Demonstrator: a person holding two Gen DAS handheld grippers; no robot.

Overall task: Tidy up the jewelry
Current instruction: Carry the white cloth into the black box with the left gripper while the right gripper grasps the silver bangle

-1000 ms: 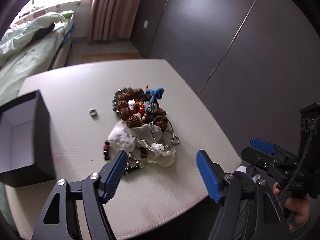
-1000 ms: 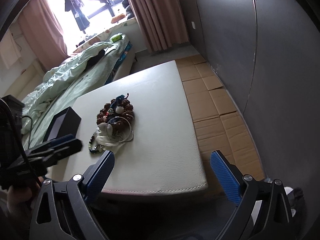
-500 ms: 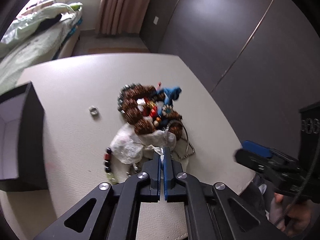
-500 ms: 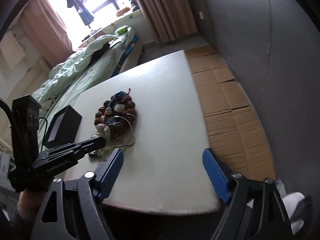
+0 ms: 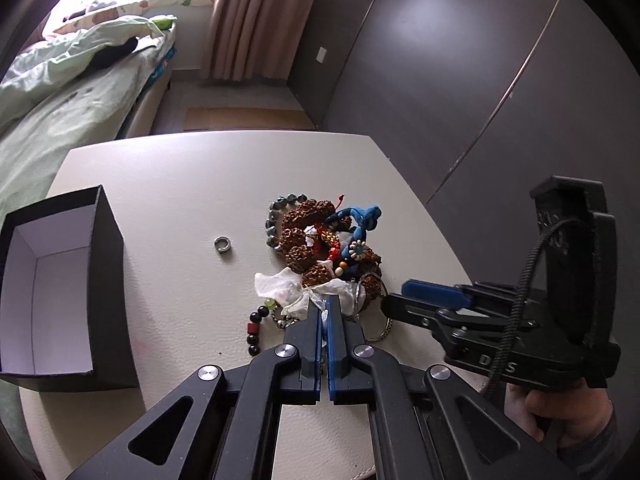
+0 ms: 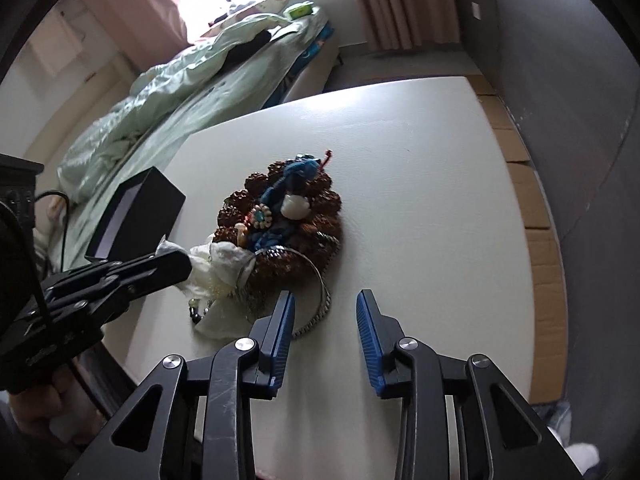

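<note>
Left wrist view: left tongs (image 5: 323, 307) were clenched on white plastic wrap (image 5: 288, 286) by jewelry pile (image 5: 324, 240). Right tongs (image 6: 325, 322) were closing w/ nothing between, over desk (image 6: 420, 200).

One black open box (image 5: 100, 280) is seen at the table's (image 5: 180, 184) left edge. One loose metal ring (image 5: 223, 245) is counted beside one tangled jewelry pile (image 5: 320, 248). One crumpled white plastic bag (image 5: 280, 286) is counted. Two grippers are seen.
</note>
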